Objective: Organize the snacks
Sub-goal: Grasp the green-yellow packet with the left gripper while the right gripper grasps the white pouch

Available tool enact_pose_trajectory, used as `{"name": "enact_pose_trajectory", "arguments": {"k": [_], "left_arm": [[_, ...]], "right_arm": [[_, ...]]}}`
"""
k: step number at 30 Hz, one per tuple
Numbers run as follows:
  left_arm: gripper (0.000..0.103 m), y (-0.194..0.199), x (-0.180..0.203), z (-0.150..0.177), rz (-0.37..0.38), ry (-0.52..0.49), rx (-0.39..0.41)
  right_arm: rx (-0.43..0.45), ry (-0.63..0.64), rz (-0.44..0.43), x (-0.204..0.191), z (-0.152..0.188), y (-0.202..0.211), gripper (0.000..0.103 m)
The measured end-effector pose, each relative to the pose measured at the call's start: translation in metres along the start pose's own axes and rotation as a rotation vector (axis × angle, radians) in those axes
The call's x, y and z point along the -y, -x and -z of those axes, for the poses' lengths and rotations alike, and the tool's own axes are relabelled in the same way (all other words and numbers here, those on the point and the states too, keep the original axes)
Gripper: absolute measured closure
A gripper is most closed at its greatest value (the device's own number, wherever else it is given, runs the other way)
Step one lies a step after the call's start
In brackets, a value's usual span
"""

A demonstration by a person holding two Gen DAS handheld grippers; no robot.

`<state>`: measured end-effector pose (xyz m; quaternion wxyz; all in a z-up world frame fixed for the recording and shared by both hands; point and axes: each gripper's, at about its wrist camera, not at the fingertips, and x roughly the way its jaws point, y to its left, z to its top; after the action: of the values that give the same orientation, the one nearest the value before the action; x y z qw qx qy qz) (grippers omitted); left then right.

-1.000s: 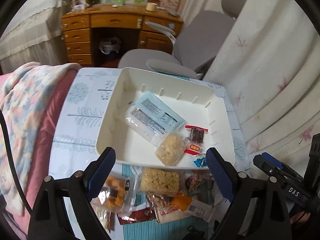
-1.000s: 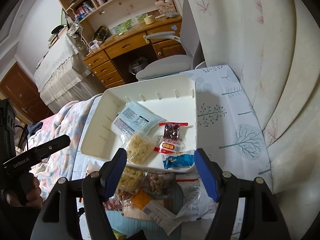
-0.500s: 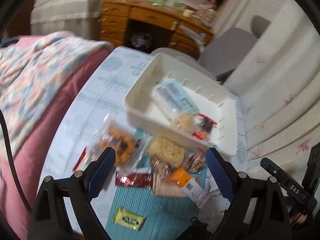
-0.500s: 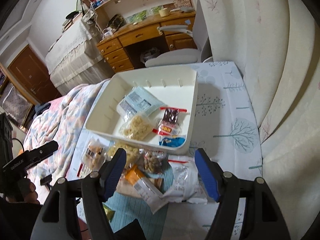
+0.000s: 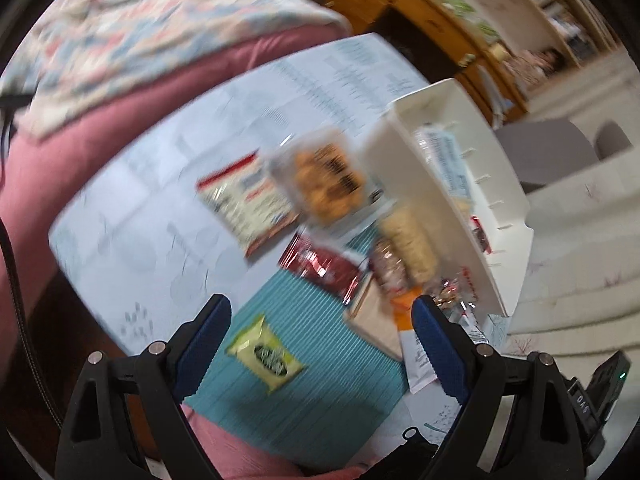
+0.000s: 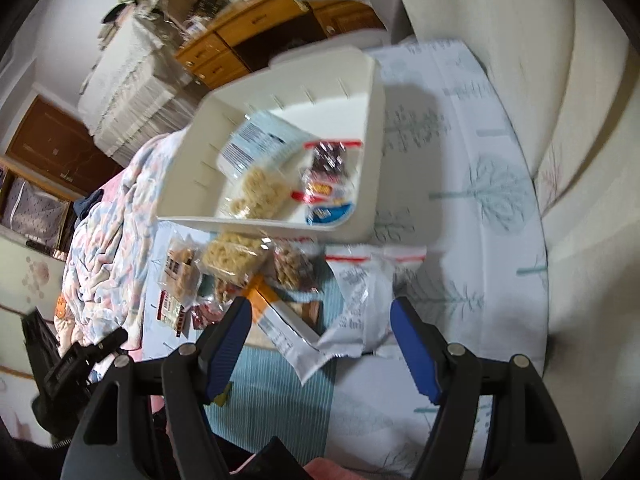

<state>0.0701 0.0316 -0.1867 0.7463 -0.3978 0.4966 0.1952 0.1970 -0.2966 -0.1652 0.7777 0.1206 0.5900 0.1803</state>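
Note:
A white tray [image 6: 372,128] holds several snack packets, among them a pale blue pack [image 6: 256,140] and a red-edged pack [image 6: 328,168]. Loose snacks lie in front of it on a teal mat [image 5: 320,392]: a yellow-green packet [image 5: 266,354], a dark red wrapper [image 5: 320,266], an orange-snack bag [image 5: 324,184] and a white crumpled bag [image 6: 360,304]. My left gripper [image 5: 320,332] hangs open above the mat, the yellow-green packet just inside its left finger. My right gripper [image 6: 320,340] is open over the white bag and an orange-and-white pack [image 6: 276,316]. Both hold nothing.
The tray [image 5: 424,152] stands on a white tree-print cloth [image 6: 472,184]. A pink and flowered quilt [image 5: 132,40] lies to the left. A wooden desk [image 6: 260,28] and grey chair [image 5: 544,152] stand behind; cream curtain [image 6: 580,120] runs along the right.
The left gripper has swung left and down while rolling, so the tray slid to the right of its view and the mat came under it. The right gripper sank and tipped toward the loose packets.

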Motion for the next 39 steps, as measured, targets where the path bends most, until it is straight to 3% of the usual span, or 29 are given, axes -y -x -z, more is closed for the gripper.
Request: {"name": "enact_pose_trajectory", "arguments": {"k": [11,16,23,29,33,39], "left_arm": [[0.012,-0.052,-0.049,0.029,-0.036,0.277,-0.192],[0.012,-0.065,-0.053,0.031,-0.074,0.328,-0.213],[0.012,-0.085,-0.067,0.033,-0.188,0.466,-0.24],[0.027,-0.095,-0.067,0.033,-0.212,0.496,-0.26],[0.028,-0.098,-0.065,0.034,-0.25,0.488,-0.262],[0.046,-0.096,-0.058,0.025,-0.297,0.5,-0.275]], "right_arm": [[-0.187,-0.23,0.043,0.042,0.008,-0.047,0.031],[-0.221,-0.243,0.06,0.046,0.008,-0.062,0.031],[-0.256,-0.253,0.082,0.05,0.003,-0.079,0.031],[-0.281,-0.245,0.092,0.051,0.001,-0.091,0.031],[-0.283,-0.24,0.096,0.051,-0.001,-0.096,0.031],[-0.292,-0.235,0.115,0.05,-0.003,-0.103,0.031]]}}
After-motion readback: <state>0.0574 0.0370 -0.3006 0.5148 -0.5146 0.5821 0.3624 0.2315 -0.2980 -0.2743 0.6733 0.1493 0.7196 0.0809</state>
